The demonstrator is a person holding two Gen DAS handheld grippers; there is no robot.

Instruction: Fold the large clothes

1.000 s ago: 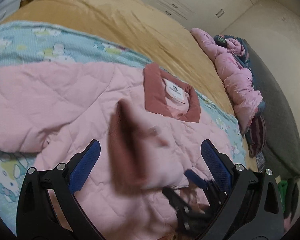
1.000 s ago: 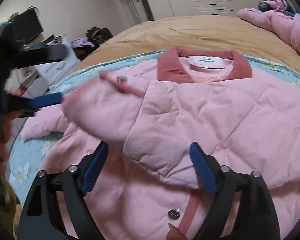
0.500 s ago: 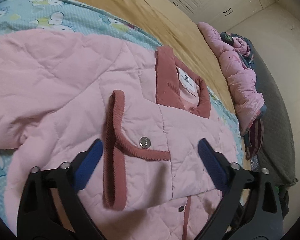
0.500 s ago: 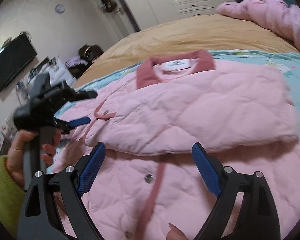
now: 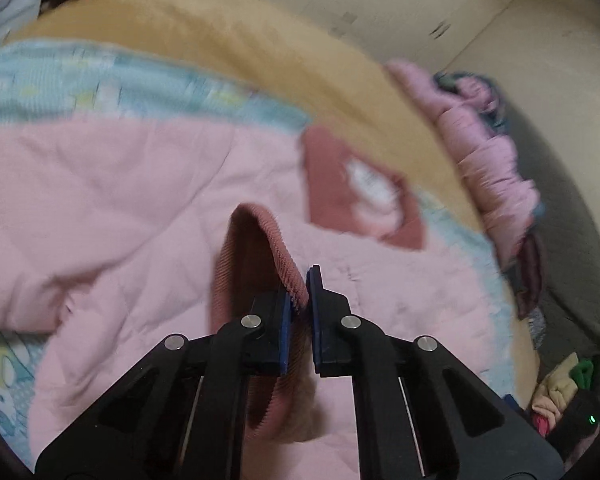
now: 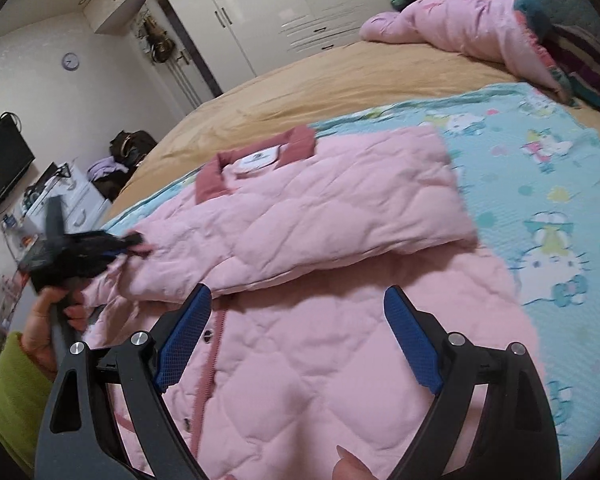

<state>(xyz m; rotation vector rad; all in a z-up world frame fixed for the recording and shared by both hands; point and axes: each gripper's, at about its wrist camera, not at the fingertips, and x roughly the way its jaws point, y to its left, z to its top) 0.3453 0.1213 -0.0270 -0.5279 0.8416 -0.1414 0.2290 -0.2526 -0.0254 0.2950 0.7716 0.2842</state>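
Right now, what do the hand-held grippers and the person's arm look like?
Both are black plastic frames with silver pivot screws and blue textured finger pads: the left hand-held gripper and the right hand-held gripper. A bare hand in a lime-green sleeve grips the left one's handle. No cables show.

Pink quilted jacket (image 6: 332, 344): large, padded, diamond-stitched, lying flat and front-up on a bed. Dusty-rose ribbed collar (image 6: 256, 160) at the far end, with a white label (image 6: 260, 157) inside the neck. Dusty-rose placket with metal snaps running down the near-left front. One sleeve (image 6: 300, 216) folded across the chest, lying over the upper body from right to left. Ribbed dusty-rose cuff (image 5: 276, 252) at the sleeve's left end, raised off the body and standing in a curled loop. The left-wrist view is motion-blurred.
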